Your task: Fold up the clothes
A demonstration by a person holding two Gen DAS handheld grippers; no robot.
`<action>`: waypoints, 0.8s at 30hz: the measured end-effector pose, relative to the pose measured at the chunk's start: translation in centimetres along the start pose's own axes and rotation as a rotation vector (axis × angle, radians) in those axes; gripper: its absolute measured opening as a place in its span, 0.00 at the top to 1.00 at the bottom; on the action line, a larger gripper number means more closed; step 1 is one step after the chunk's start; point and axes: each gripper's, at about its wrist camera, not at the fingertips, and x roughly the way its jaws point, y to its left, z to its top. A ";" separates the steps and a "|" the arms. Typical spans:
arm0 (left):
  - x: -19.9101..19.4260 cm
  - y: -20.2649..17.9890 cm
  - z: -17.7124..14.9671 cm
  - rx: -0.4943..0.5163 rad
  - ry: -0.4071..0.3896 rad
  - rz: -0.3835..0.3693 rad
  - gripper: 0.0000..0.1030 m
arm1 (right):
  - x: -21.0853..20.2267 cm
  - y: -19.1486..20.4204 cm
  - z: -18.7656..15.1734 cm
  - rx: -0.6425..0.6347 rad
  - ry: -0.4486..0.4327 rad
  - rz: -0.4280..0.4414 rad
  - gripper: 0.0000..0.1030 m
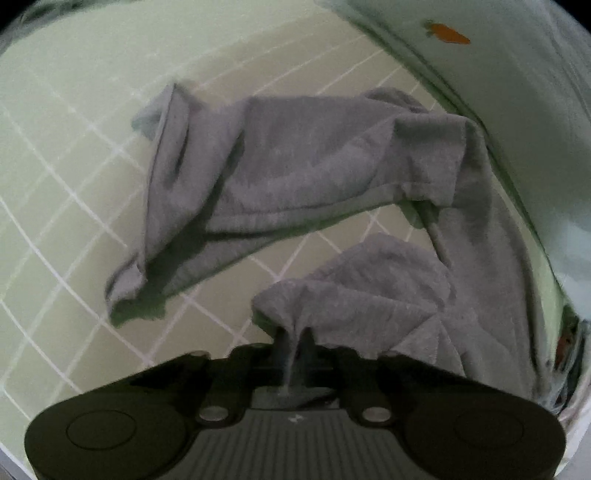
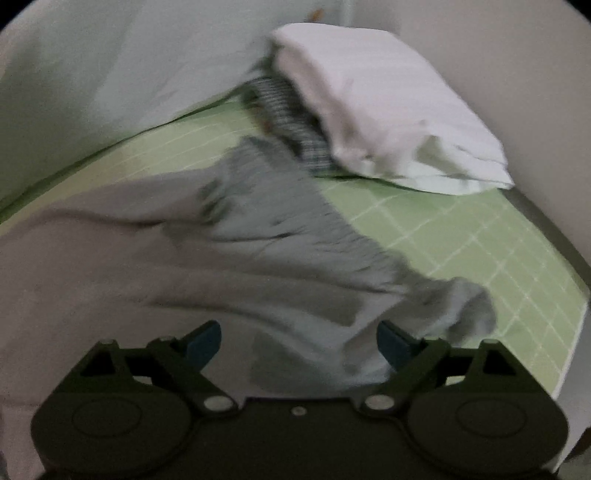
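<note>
A grey garment (image 1: pixel 314 162) hangs and drapes over the green checked bed sheet (image 1: pixel 66 184). My left gripper (image 1: pixel 291 336) is shut on a bunched edge of the grey garment and holds it lifted, with the cloth trailing to the right. In the right wrist view the grey garment (image 2: pixel 266 236) lies spread and rumpled on the green checked sheet (image 2: pixel 461 236). My right gripper (image 2: pixel 299 343) is open just above the near part of the cloth, its blue pads (image 2: pixel 205 341) wide apart and holding nothing.
A white pillow (image 2: pixel 388 107) lies at the head of the bed, with a striped dark cloth (image 2: pixel 291 122) tucked beside it. A pale wall or bedding with an orange mark (image 1: pixel 450 33) runs along the bed's side. The bed's right edge (image 2: pixel 569 332) drops off.
</note>
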 end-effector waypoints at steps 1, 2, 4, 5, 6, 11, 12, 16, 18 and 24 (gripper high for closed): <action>-0.4 -0.3 -0.1 0.028 -0.021 0.003 0.96 | -0.2 0.7 -0.4 -0.025 -0.003 0.012 0.10; -1.0 -0.8 -0.4 0.069 -0.047 0.004 0.96 | -0.5 1.2 -0.8 -0.049 -0.005 0.027 0.09; -1.9 -2.3 -1.7 0.189 -0.069 -0.014 0.96 | -1.0 2.3 -1.5 -0.096 -0.006 0.055 0.07; -2.2 -3.1 -2.6 0.256 -0.072 -0.029 0.96 | -1.1 2.6 -2.0 -0.112 -0.001 0.066 0.07; -2.5 -3.9 -3.4 0.322 -0.076 -0.043 0.96 | -1.1 2.9 -2.4 -0.125 0.009 0.073 0.07; -4.0 -7.7 -7.2 0.628 -0.091 -0.114 0.96 | -0.7 3.4 -4.5 -0.174 0.056 0.088 0.07; -4.1 -7.2 -7.0 0.601 -0.091 -0.125 0.96 | -0.6 3.4 -4.8 -0.181 0.065 0.090 0.07; -4.8 -5.4 -6.1 0.496 -0.090 -0.168 0.90 | -0.1 3.0 -5.8 -0.186 0.103 0.094 0.07; -5.2 -4.5 -5.7 0.443 -0.090 -0.189 0.73 | 0.2 2.6 -6.0 -0.179 0.115 0.098 0.06; -6.2 -1.7 -4.3 0.285 -0.089 -0.253 0.42 | 1.2 1.4 -6.0 -0.127 0.139 0.123 0.00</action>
